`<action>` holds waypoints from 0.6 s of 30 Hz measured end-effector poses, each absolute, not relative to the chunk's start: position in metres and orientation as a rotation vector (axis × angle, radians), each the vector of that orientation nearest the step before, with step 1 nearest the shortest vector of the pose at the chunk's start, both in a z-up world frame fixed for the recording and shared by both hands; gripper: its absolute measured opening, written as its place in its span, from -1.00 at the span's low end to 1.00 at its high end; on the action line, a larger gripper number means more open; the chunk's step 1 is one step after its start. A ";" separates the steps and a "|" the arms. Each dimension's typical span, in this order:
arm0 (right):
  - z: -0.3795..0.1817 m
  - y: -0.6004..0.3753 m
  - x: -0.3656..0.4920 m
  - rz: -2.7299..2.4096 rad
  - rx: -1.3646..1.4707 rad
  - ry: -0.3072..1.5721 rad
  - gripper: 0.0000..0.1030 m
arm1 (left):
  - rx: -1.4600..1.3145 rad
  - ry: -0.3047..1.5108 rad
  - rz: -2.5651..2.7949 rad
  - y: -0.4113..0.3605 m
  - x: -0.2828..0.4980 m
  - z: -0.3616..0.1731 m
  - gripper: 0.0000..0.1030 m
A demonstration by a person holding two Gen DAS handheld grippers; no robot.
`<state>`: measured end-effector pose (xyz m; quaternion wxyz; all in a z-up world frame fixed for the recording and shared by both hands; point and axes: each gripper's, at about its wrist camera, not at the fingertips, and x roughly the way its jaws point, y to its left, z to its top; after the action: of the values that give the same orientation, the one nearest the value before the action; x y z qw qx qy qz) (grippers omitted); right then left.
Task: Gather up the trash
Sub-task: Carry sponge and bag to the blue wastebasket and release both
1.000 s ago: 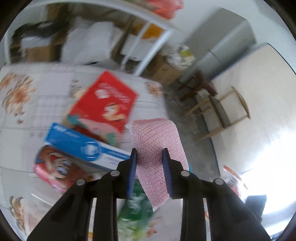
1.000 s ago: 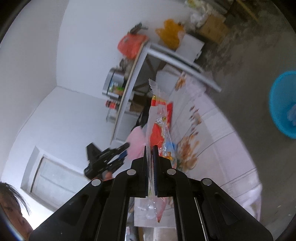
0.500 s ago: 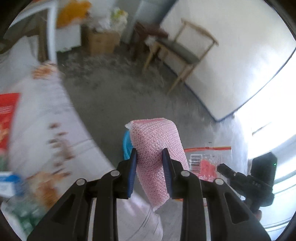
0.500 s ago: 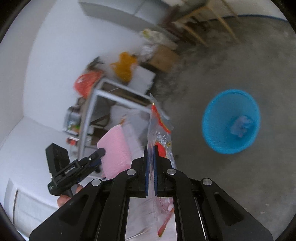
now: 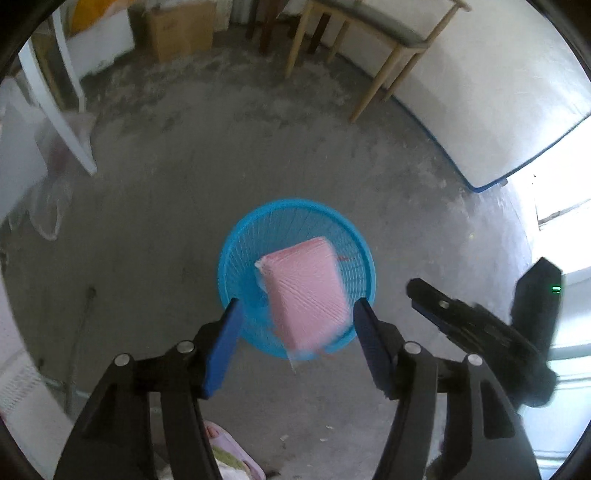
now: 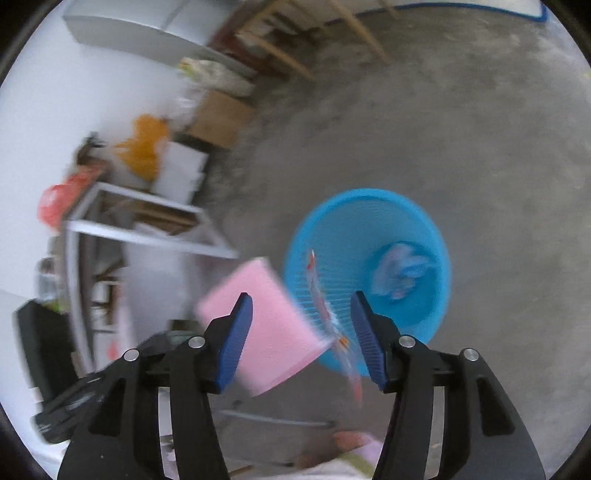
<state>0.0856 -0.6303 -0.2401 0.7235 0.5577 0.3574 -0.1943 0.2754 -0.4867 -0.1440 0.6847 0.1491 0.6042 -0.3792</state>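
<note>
A blue mesh waste basket [image 5: 236, 251] stands on the concrete floor; it also shows in the right wrist view [image 6: 369, 221] with crumpled pale trash [image 6: 400, 271] inside. My left gripper [image 5: 297, 334] is open above it, and a pink sponge [image 5: 308, 291] falls free between its fingers. My right gripper [image 6: 301, 338] is open, and a clear red-printed wrapper [image 6: 327, 317] drops from it over the basket rim. The pink sponge [image 6: 258, 321] shows blurred to its left. The right gripper also shows in the left wrist view [image 5: 461, 317].
A wooden chair [image 5: 369, 40] and a cardboard box [image 5: 177, 26] stand at the far wall. A white table leg [image 5: 70, 122] is at the left. A white metal rack [image 6: 144, 229] stands left of the basket.
Both grippers swung from the table to above the blue basket and opened. The pink sponge and the wrapper left their jaws and are falling.
</note>
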 end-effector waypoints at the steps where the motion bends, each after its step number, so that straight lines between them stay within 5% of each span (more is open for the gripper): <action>1: -0.248 -0.630 0.080 -0.432 1.259 0.788 0.05 | 0.322 1.369 -0.845 -0.485 0.275 -0.147 0.16; 12: -0.232 -0.602 0.024 -0.427 1.240 0.750 0.11 | 0.270 1.272 -0.920 -0.422 0.252 -0.080 0.23; 18: -0.194 -0.569 0.002 -0.403 1.117 0.745 0.41 | 0.167 1.096 -0.960 -0.355 0.198 -0.009 0.50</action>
<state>0.0021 -0.5690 -0.1943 0.7644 0.5138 0.3427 -0.1853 0.1985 -0.3546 -0.0089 0.7430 0.0764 0.5000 -0.4382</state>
